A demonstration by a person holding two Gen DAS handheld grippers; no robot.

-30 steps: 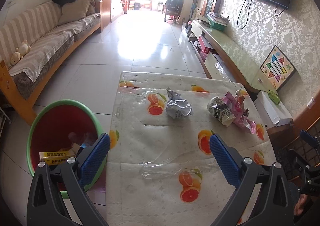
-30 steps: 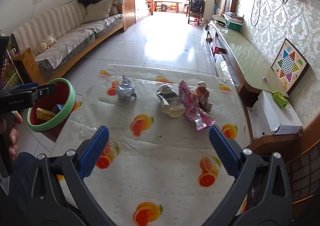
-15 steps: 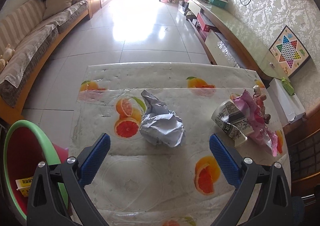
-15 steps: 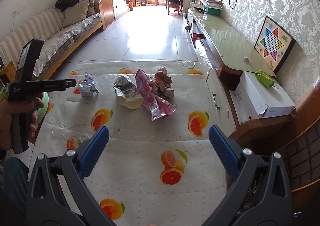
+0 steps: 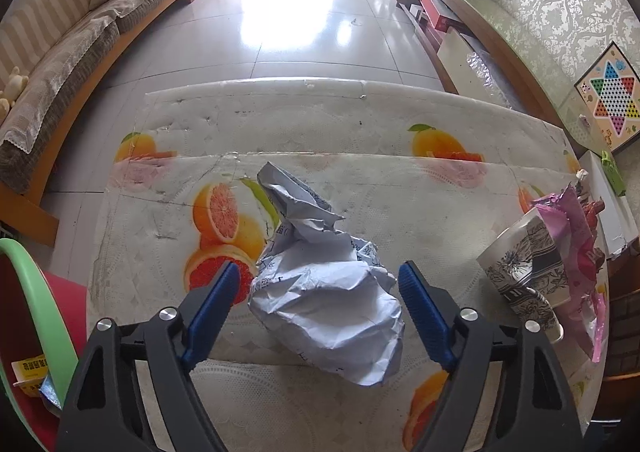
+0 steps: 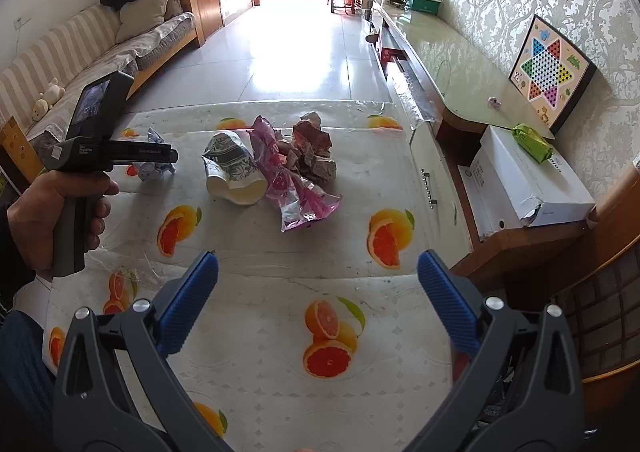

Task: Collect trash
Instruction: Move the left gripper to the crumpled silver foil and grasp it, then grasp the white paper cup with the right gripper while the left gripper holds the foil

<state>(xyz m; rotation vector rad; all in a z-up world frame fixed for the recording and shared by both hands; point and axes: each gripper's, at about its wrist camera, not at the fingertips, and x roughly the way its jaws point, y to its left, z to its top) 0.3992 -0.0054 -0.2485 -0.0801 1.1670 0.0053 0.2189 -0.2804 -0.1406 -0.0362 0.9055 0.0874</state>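
While its jaws close in, the left claw (image 5: pixel 318 278) straddles a crumpled ball of white paper (image 5: pixel 326 292) lying on the table (image 5: pixel 420 211); the ribbed blue pads (image 5: pixel 214 302) stand just beside the wad on either side, not yet pressing it. Small black print runs across the paper's creases (too crumpled to read). The table's cover is a glossy plastic sheet printed with halved oranges. To the right lie a squashed paper cup (image 5: pixel 524 272) with a black-and-white floral pattern and a shiny pink foil wrapper (image 5: pixel 576 248), touching each other. Left of the table stands a red bin with a green rim (image 5: pixel 48 304), holding a yellow box (image 5: pixel 30 368) with lettering too small to make out. The right claw (image 6: pixel 318 288) hangs wide and empty over bare table.
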